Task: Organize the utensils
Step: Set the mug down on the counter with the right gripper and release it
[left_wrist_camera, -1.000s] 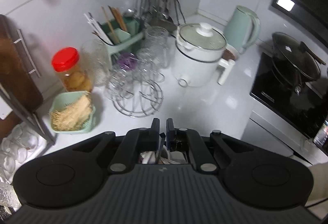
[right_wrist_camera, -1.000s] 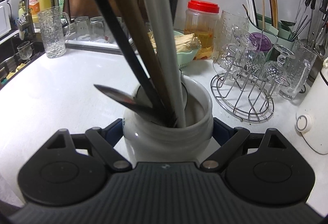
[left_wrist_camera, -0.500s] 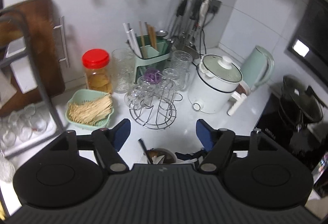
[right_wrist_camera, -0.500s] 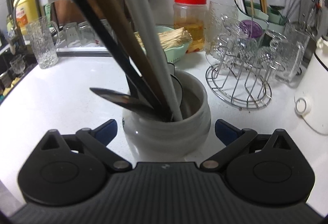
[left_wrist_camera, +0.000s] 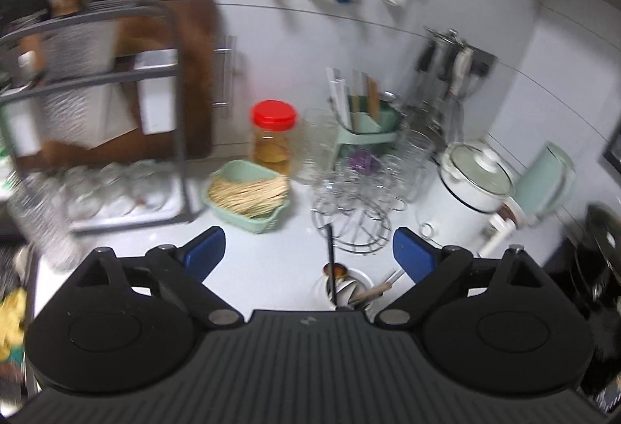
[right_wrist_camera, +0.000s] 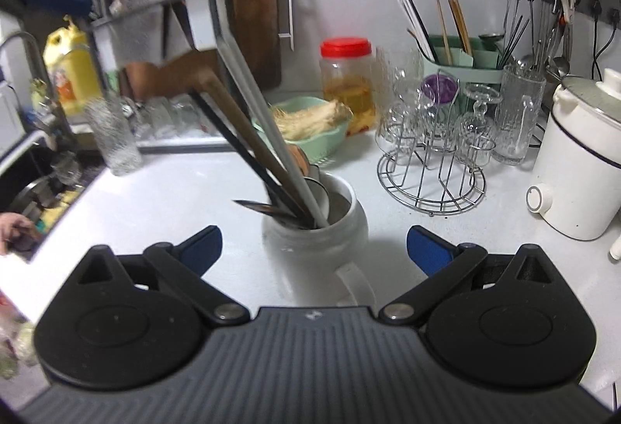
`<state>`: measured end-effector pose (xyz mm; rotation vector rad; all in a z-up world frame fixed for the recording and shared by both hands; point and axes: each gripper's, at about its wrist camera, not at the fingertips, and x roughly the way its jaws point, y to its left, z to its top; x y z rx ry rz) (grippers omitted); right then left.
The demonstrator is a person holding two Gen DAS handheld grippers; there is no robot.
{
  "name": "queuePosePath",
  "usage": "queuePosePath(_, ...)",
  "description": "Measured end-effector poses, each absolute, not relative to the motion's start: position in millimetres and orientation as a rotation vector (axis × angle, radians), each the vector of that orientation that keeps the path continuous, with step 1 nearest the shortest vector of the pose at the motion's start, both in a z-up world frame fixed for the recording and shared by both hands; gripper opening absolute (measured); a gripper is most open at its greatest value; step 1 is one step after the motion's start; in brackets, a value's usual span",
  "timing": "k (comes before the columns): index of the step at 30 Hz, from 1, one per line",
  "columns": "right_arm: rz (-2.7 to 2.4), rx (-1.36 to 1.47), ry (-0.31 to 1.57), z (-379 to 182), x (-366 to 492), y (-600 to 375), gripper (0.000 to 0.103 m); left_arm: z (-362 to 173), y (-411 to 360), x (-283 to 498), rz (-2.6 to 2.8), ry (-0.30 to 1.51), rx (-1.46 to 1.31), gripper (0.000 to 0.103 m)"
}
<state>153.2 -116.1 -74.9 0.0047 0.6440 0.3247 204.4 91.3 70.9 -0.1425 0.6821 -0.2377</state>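
Your right gripper point(right_wrist_camera: 314, 245) has just spread wide, letting go of the white jar point(right_wrist_camera: 314, 230) at lower centre. Your left gripper point(left_wrist_camera: 308, 249) has also just opened, empty. The utensils point(right_wrist_camera: 268, 152) stand inside the jar, so the sorting looks finished.

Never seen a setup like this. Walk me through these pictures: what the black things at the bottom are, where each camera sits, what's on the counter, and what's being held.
No robot here: a person carries a two-finger tool in each hand, each with a camera looking along its blue-tipped fingers. One picture comes from the left tool, the other from the right tool.

Both have just been opening and stand open; neither holds anything. The white jar of utensils stands free on the white counter, ahead of the right tool.

Behind it are a green basket, a red-lidded jar, a wire rack of glasses, a green chopstick holder and a white cooker.
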Motion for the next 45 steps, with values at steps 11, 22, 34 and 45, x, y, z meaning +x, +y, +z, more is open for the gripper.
queuePosePath(11, 0.408, 0.064, 0.564, 0, 105, -155, 0.103, 91, 77, 111, -0.053, 0.585, -0.152, 0.100)
queuePosePath(22, 0.386, 0.100, 0.493, 31, 53, -189, 0.103, 82, 52, 34, 0.049, 0.597, -0.114, 0.101)
queuePosePath(34, 0.384, 0.131, 0.525, 25, 11, -199, 0.103, 58, 43, -18, 0.105, 0.632, -0.131, 0.101)
queuePosePath(45, 0.386, 0.119, 0.539, 16, -9, -199, 0.103, 40, 39, -52, 0.133, 0.664, -0.148, 0.101)
